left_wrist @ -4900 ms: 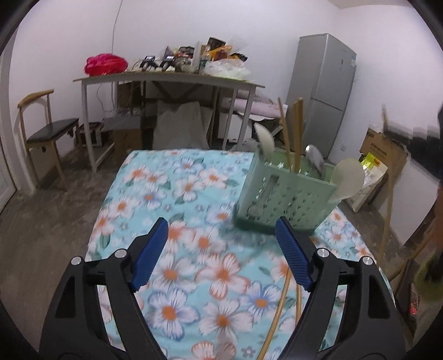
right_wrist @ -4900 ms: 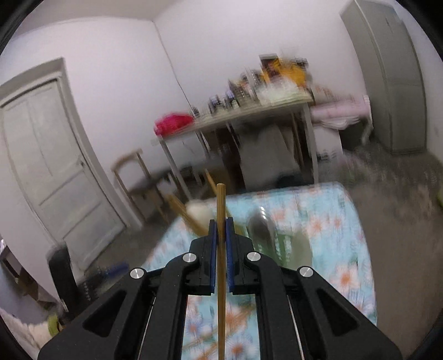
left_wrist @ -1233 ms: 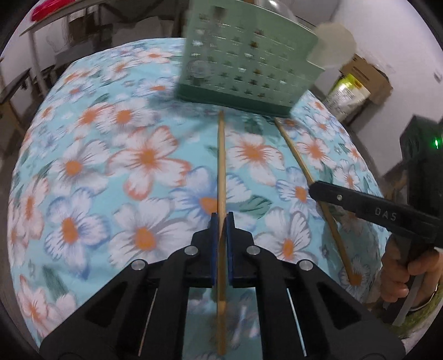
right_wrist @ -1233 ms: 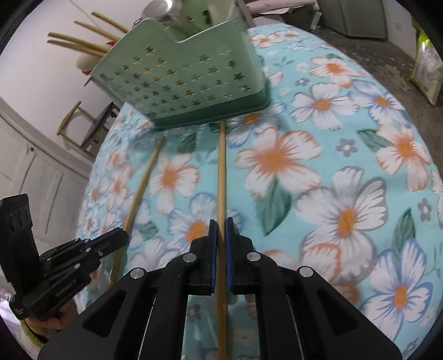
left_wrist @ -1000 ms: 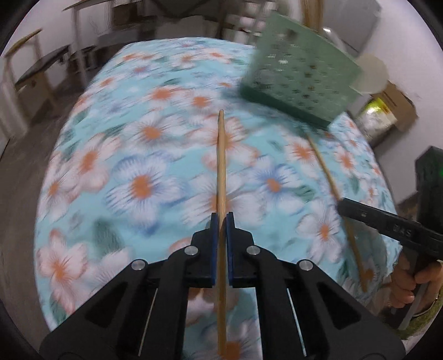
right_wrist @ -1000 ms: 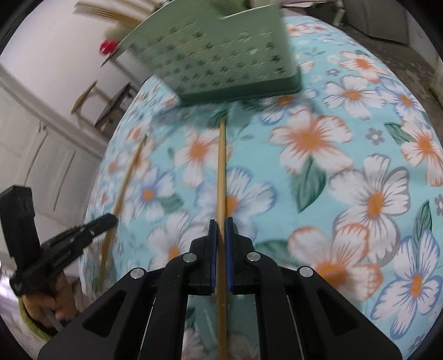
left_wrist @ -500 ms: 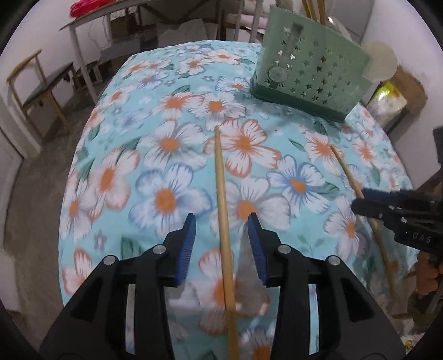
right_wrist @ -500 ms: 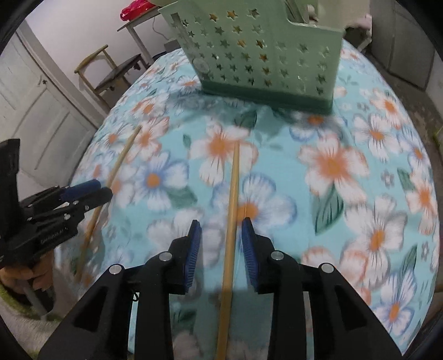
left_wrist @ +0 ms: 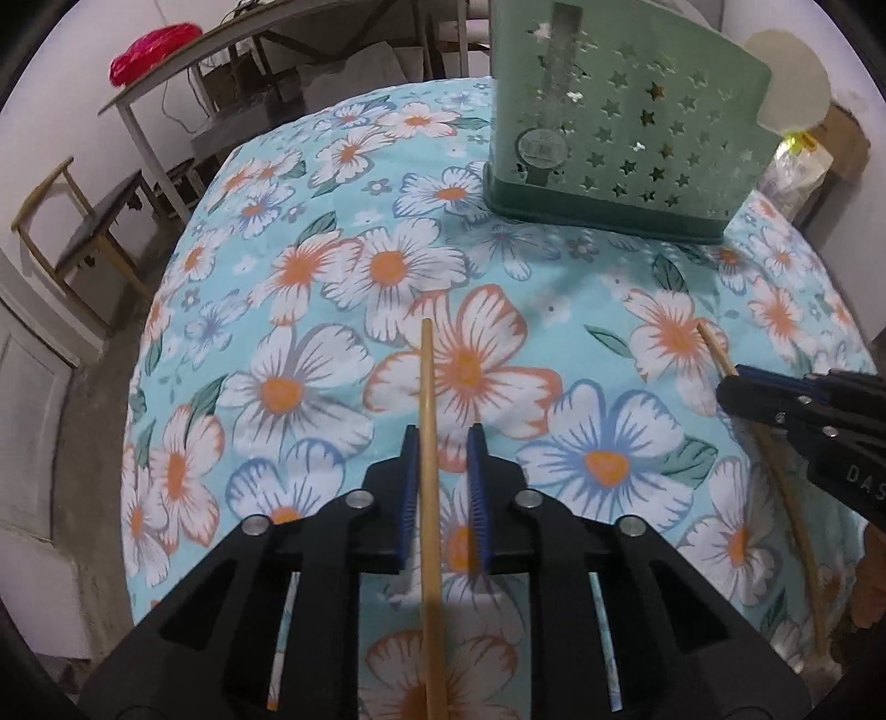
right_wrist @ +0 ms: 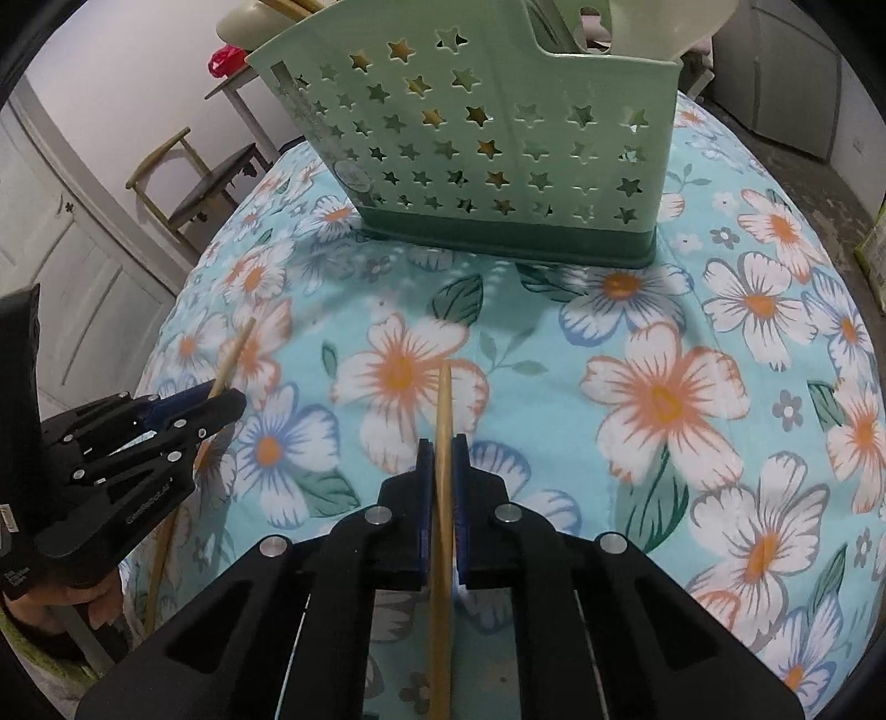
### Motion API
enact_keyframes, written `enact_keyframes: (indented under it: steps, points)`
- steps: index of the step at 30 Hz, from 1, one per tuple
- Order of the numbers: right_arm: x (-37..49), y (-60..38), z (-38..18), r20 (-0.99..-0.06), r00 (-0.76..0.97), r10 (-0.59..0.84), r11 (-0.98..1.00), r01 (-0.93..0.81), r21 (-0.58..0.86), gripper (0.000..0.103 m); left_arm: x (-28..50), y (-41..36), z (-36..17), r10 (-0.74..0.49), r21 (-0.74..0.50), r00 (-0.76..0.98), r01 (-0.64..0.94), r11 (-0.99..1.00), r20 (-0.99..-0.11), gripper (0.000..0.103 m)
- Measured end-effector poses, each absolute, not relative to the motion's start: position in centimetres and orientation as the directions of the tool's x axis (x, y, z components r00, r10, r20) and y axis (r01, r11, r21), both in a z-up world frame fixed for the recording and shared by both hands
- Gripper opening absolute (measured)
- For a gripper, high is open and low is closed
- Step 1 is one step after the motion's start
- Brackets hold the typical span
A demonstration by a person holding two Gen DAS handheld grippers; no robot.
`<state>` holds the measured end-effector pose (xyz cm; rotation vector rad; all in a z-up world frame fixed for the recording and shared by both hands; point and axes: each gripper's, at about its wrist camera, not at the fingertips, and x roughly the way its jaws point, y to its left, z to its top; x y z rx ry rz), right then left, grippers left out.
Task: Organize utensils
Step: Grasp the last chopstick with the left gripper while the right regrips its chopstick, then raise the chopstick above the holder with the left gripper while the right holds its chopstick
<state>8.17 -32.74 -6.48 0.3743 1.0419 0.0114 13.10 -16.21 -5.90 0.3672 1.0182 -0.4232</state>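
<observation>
While half a second ago both pairs of blue pads stood well apart around the sticks, the gaps have narrowed now. On the left hand-held gripper [left_wrist: 441, 443] the pads sit close on either side of a chopstick [left_wrist: 427, 421] with a sliver of space on each side, so it is part-open and not gripping. On the right hand-held gripper [right_wrist: 441, 451] the pads have nearly closed on the second chopstick [right_wrist: 443, 410]; whether they actually touch it I cannot tell. Each chopstick runs lengthwise between its pads, tip pointing toward the rack [left_wrist: 620, 122], and appears to lie on the floral cloth [left_wrist: 310, 277] covering the bench.

A second earlier both grippers were clamped on these chopsticks, the tips almost touching the rack's base. The tips now stop well short of it, over the orange-and-white flowers in the middle of the cloth.

In the left view the rack stands at the far right part of the bench, and the right gripper comes in from the right edge. In the right view the rack [right_wrist: 498, 138] stands at the far edge, with chopsticks and a pale spoon [right_wrist: 698, 27] sticking out of its top, and the left gripper [right_wrist: 221, 401] comes in from the left edge.
</observation>
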Motion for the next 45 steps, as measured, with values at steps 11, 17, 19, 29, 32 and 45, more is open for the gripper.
enact_keyframes:
  steps: [11, 17, 19, 29, 32, 45]
  points:
    - [7.9, -32.9, -6.7, -0.841, 0.507, 0.186, 0.93, 0.184, 0.317, 0.007, 12.8, -16.7, -6.1, -0.15, 0.128, 0.476, 0.503, 0.855, -0.867, 0.012]
    - [7.9, -33.0, -6.7, -0.842, 0.506, 0.189, 0.927, 0.192, 0.323, 0.007, 12.8, -16.6, -6.1, -0.15, 0.129, 0.477, 0.502, 0.855, -0.866, 0.012]
    - [7.9, -33.0, -6.7, -0.841, 0.507, 0.188, 0.927, 0.192, 0.322, 0.007, 12.7, -16.7, -6.1, -0.149, 0.129, 0.478, 0.502, 0.855, -0.866, 0.012]
    - [7.9, -33.0, -6.8, -0.841, 0.507, 0.187, 0.928, 0.189, 0.321, 0.007, 12.8, -16.8, -6.2, -0.147, 0.132, 0.48, 0.5, 0.856, -0.865, 0.012]
    - [7.8, -33.0, -6.8, -0.84, 0.508, 0.189, 0.927, 0.19, 0.324, 0.007, 13.2, -16.8, -6.2, -0.147, 0.133, 0.481, 0.5, 0.855, -0.864, 0.012]
    - [7.7, -33.1, -6.8, -0.835, 0.515, 0.195, 0.921, 0.197, 0.337, 0.007, 18.6, -14.1, -6.4, -0.33, -0.145, 0.36, 0.454, 0.879, -0.872, 0.004]
